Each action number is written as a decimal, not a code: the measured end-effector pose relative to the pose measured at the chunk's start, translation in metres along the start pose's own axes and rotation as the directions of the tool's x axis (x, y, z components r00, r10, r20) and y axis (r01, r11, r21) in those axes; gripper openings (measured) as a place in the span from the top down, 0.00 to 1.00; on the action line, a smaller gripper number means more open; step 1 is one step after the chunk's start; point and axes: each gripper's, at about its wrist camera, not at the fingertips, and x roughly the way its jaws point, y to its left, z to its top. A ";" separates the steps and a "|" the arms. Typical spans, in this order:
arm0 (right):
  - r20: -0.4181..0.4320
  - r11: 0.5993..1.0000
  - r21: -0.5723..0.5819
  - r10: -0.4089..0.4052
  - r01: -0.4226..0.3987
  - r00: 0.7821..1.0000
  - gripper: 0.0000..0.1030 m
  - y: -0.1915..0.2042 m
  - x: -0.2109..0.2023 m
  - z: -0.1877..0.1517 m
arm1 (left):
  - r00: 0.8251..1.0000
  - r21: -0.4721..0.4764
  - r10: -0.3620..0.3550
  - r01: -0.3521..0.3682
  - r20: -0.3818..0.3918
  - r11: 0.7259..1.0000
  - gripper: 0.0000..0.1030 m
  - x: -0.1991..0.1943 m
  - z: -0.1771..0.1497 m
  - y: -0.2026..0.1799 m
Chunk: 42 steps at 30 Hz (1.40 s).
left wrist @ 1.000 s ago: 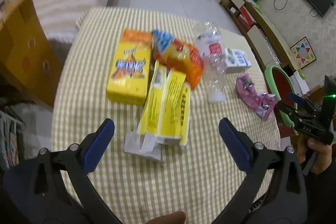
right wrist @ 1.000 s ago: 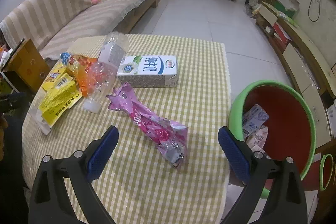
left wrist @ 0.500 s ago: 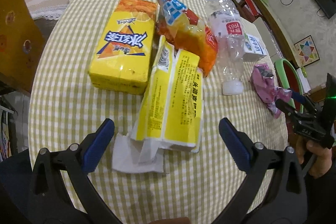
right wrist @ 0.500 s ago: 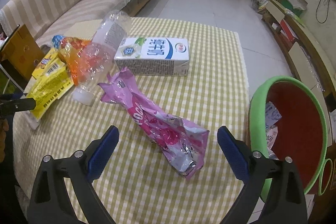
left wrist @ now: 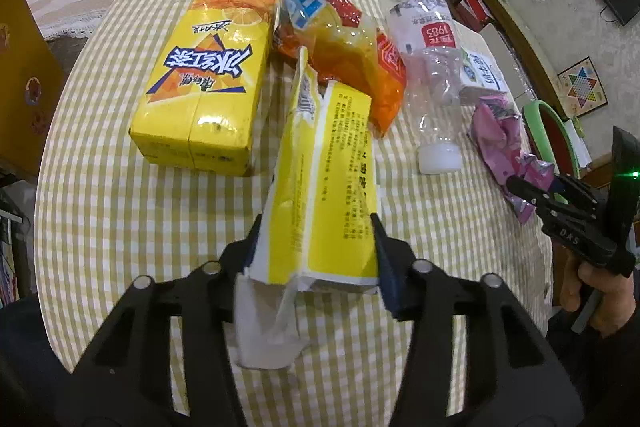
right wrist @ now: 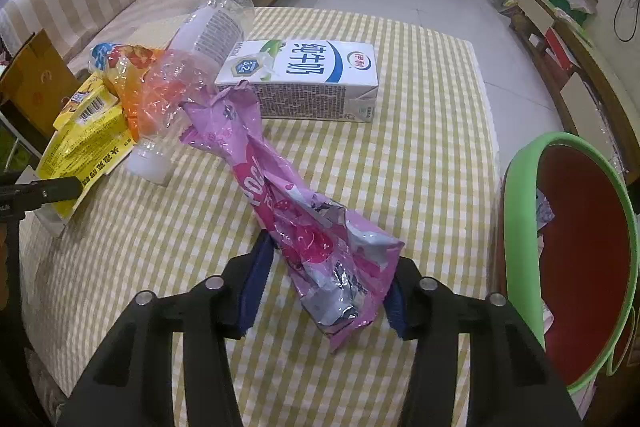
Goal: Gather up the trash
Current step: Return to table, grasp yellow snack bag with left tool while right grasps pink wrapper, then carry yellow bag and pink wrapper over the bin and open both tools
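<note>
Jaws of left gripper [left wrist: 316, 251] closing around near end of yellow wrapper [left wrist: 328, 183]; right gripper [right wrist: 324, 283] closing around pink wrapper [right wrist: 304, 227] beside green bin [right wrist: 576, 163]. Judging both light, crinkly, slippery; pinching near ends.

Your left gripper [left wrist: 316, 247]: jaws closing, yellow wrapper [left wrist: 324, 187] between them at lower centre.
Your right gripper [left wrist: 532, 195]: right edge, at the pink wrapper [left wrist: 500, 135].
Bench [left wrist: 120, 207]: yellow carton [left wrist: 204, 79] upper left, clear bottle [left wrist: 432, 75] upper right.
</note>
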 end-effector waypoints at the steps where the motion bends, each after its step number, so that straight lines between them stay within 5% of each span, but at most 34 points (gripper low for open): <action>1: 0.001 1.000 0.002 0.003 -0.003 1.000 0.61 0.000 -0.001 0.000 | 1.000 -0.001 -0.001 0.001 0.003 1.000 0.60 -0.001 0.000 0.001; 6: -0.001 1.000 0.008 0.014 -0.014 1.000 0.70 -0.001 -0.008 -0.001 | 1.000 0.001 0.017 -0.017 0.019 1.000 0.60 -0.011 -0.005 0.002; 7: -0.006 1.000 0.007 0.017 -0.017 1.000 0.92 -0.001 -0.010 -0.001 | 0.999 0.002 0.021 -0.021 0.024 1.000 0.60 -0.013 -0.006 0.001; 16: 0.011 0.998 0.038 0.057 -0.058 0.998 0.93 0.001 -0.027 -0.003 | 0.996 -0.006 0.034 -0.034 0.076 0.999 0.61 -0.042 -0.016 0.002; 26: 0.122 0.991 0.072 0.103 -0.112 0.987 0.93 -0.003 -0.076 -0.002 | 0.987 0.021 0.036 -0.040 0.155 0.999 0.61 -0.083 -0.022 -0.018; 42: 0.200 0.966 0.242 0.045 -0.094 0.979 0.93 -0.051 -0.116 -0.006 | 0.982 0.148 -0.022 -0.007 0.190 0.989 0.61 -0.094 0.014 -0.087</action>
